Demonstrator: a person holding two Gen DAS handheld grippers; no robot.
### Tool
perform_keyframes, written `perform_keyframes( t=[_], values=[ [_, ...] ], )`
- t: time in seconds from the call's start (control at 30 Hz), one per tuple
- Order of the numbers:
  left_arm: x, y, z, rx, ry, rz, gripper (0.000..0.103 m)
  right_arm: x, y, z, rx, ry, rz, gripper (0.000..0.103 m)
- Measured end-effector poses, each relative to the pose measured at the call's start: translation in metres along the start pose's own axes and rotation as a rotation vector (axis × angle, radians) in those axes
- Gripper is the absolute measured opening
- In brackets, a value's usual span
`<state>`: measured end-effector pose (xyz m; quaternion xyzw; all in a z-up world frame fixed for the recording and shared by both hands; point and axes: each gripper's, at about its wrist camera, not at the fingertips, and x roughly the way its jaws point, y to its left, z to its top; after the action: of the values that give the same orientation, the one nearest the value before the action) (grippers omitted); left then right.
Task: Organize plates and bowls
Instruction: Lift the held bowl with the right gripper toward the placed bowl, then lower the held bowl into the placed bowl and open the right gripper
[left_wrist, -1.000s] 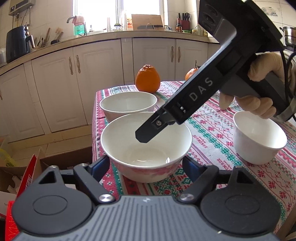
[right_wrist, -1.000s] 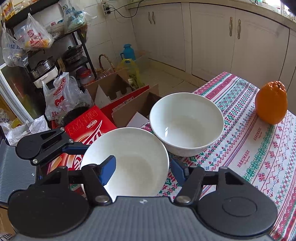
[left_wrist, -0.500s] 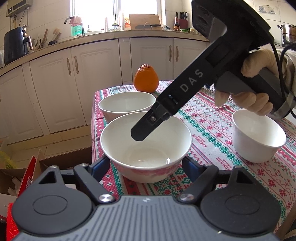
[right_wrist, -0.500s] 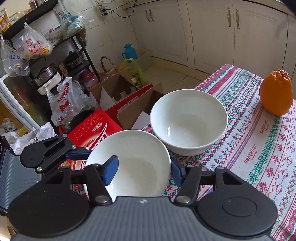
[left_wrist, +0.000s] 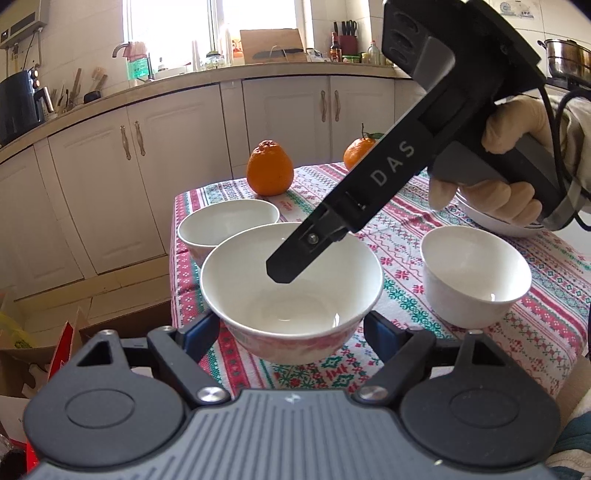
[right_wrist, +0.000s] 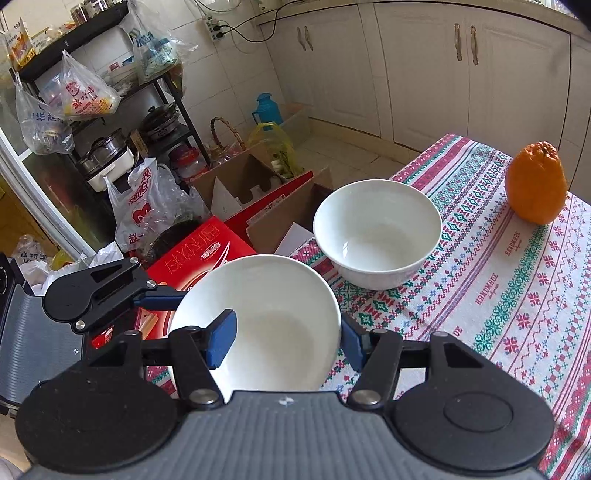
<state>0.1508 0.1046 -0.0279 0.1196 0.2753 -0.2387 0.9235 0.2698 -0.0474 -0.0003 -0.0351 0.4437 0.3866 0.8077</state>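
Note:
A white bowl (left_wrist: 291, 295) with a reddish pattern hangs just above the patterned tablecloth (left_wrist: 406, 236), near the table's left corner. My left gripper (left_wrist: 291, 328) is shut on its two sides, blue pads against the outer wall. My right gripper (right_wrist: 284, 339) is shut on the same bowl (right_wrist: 266, 314): one pad lies inside it, the other outside the rim. In the left wrist view one of its fingers (left_wrist: 295, 258) reaches down into the bowl. A second white bowl (left_wrist: 229, 221) (right_wrist: 376, 232) stands just beyond. A smaller white bowl (left_wrist: 472, 273) sits to the right.
A plate (left_wrist: 491, 221) lies behind the gloved hand (left_wrist: 509, 199). Two oranges (left_wrist: 269, 171) (left_wrist: 360, 153) stand at the table's far end. Off the table edge, on the floor, are cardboard boxes (right_wrist: 258, 184), a red box (right_wrist: 199, 254) and plastic bags (right_wrist: 144, 206).
Both grippers have risen a little with the bowl between them. The right gripper's jaws have drawn slightly closer. The other bowls have not moved.

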Motion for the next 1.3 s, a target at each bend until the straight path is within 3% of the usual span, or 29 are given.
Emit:
perform_keyframes(
  t=[0.6, 0.97, 1.3],
  values=[
    [-0.023, -0.061, 0.024, 0.060, -0.024, -0.077, 0.085, -0.080, 0.000, -0.052, -0.001, -0.057, -0.051, 0.066],
    [-0.010, -0.092, 0.035, 0.077, -0.040, -0.151, 0.085, -0.113, -0.017, -0.080, 0.036, -0.079, -0.122, 0.066],
    [0.011, -0.108, 0.035, 0.062, -0.007, -0.205, 0.085, -0.122, -0.032, -0.098, 0.074, -0.074, -0.168, 0.066]
  ],
)
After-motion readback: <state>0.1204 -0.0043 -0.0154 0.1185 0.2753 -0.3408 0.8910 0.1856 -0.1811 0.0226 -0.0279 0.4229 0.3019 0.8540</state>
